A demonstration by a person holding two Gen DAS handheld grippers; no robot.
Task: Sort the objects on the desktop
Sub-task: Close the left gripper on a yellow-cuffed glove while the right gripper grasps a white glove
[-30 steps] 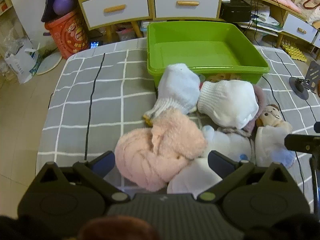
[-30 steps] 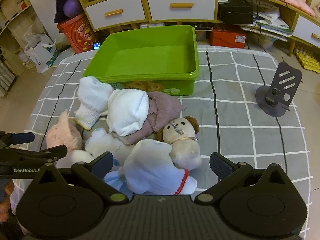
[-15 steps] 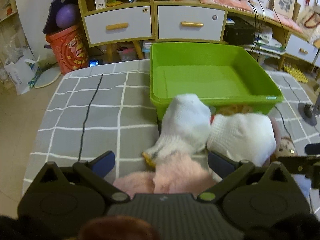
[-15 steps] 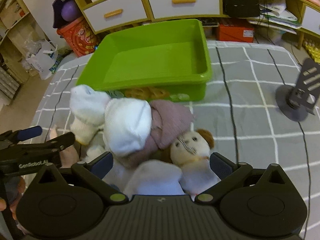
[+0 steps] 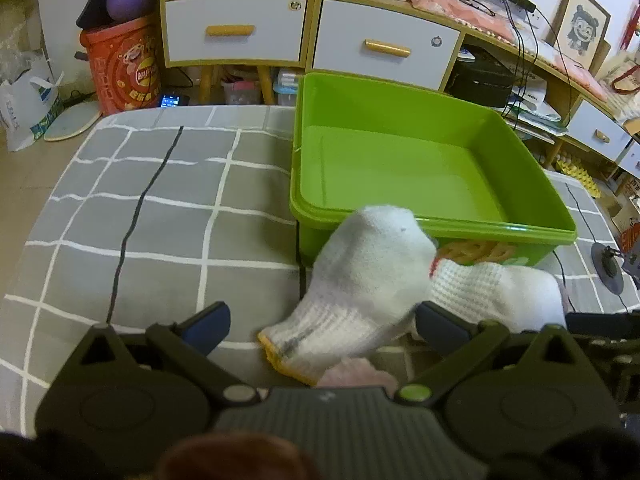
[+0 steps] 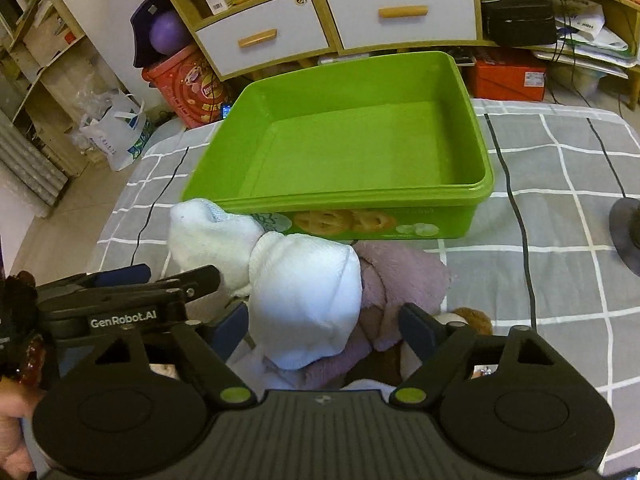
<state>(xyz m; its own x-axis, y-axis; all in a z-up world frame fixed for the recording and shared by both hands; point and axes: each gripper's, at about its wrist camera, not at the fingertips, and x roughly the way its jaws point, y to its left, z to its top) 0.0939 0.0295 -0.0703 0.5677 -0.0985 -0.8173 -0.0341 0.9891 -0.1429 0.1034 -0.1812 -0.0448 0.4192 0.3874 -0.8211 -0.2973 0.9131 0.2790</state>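
A green plastic bin stands empty on the grey checked cloth; it also shows in the right wrist view. In front of it lies a pile of soft things. My left gripper is open, its fingers either side of a pale blue-white sock with a yellow cuff. My right gripper is open around a white waffle sock that lies on a mauve cloth. The same white sock shows in the left wrist view. A pink fluffy item peeks out under the left gripper.
A brown-haired doll's head peeks out beside the right finger. A dark phone stand sits at the cloth's right side. Drawers and a red snack bucket stand behind the table.
Both grippers have moved forward over the pile toward the bin. The pink fluffy item and the doll have slid mostly out of view beneath them.
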